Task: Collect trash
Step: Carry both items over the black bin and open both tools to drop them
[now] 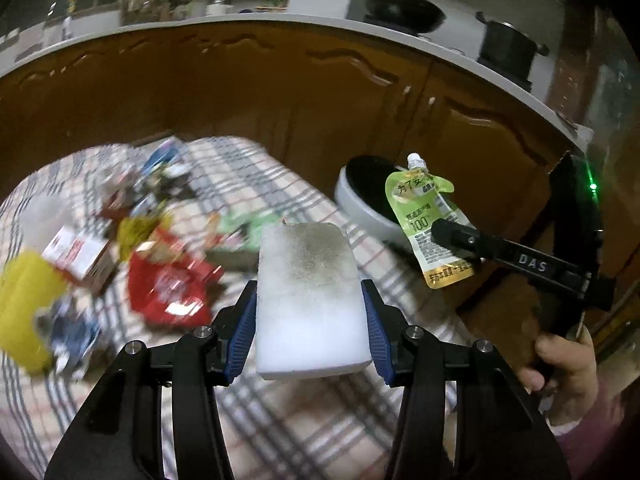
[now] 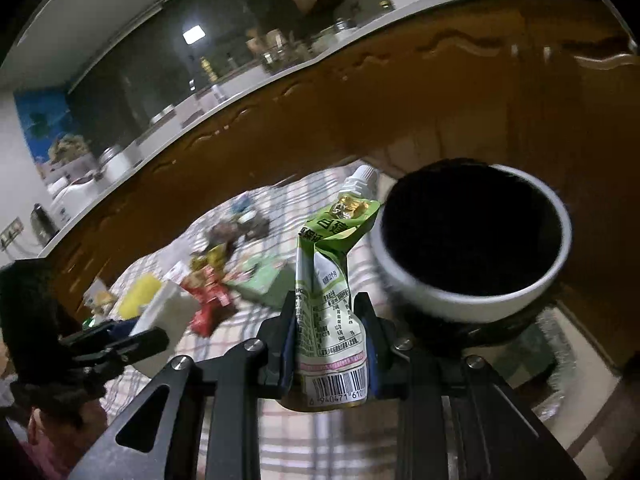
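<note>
Left gripper (image 1: 310, 312) clamping white sponge (image 1: 310, 300); right gripper (image 2: 330, 344) clamping green pouch (image 2: 328, 300).

Dim indoor light; ceiling lamps (image 2: 194, 35) glare above the fingers. Litter on the checked cloth (image 1: 280, 184) beyond the fingers is motion-blurred. Fisheye bends the cabinet edge (image 1: 280, 24); corners vignette black.

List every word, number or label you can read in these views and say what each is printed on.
"DAS": on the finger of the right gripper, left wrist view.
"100": on the green drink pouch held by that gripper.
"6 940471 610": under the barcode at the bottom of the pouch, cut off at the edge.
Chinese characters and the nutrition table on the pouch: too small or creased to read reliably.
Red wrapper and small box: blurred, unreadable.
</note>
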The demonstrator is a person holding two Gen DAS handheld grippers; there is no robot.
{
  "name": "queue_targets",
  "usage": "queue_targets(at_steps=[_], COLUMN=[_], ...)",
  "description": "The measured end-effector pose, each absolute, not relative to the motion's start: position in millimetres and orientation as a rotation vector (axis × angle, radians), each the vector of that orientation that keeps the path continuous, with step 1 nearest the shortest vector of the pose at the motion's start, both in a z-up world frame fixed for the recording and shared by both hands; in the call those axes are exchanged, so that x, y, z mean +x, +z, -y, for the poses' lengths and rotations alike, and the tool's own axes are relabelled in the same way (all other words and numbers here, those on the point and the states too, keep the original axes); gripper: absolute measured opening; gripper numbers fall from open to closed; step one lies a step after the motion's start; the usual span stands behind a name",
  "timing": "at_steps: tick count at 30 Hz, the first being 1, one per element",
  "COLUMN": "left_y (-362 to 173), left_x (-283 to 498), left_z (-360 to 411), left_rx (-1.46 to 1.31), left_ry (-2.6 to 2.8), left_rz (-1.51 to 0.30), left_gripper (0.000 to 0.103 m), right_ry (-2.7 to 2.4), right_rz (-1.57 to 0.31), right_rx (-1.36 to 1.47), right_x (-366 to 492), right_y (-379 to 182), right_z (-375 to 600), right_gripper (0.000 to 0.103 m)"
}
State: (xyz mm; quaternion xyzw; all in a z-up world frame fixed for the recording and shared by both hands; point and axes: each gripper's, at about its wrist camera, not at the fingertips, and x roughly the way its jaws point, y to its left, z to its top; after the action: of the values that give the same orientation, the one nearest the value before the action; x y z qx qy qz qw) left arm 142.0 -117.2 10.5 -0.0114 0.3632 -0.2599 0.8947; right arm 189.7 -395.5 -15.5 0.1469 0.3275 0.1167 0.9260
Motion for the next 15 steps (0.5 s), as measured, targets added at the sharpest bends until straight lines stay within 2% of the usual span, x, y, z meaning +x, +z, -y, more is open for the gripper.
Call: queue_targets(at_steps=[15], left_y=[29], left_x=[223], left_z=[236], left_rx=[0.065], left_ry=[-0.69], left_rz=[-0.779], left_gripper=[0.049], right_ry=[0.083], right_rz=[-0.709], right_rx=[0.348], right_x=[239], right_y=[-13], right_z=[477], right_gripper=[0.028])
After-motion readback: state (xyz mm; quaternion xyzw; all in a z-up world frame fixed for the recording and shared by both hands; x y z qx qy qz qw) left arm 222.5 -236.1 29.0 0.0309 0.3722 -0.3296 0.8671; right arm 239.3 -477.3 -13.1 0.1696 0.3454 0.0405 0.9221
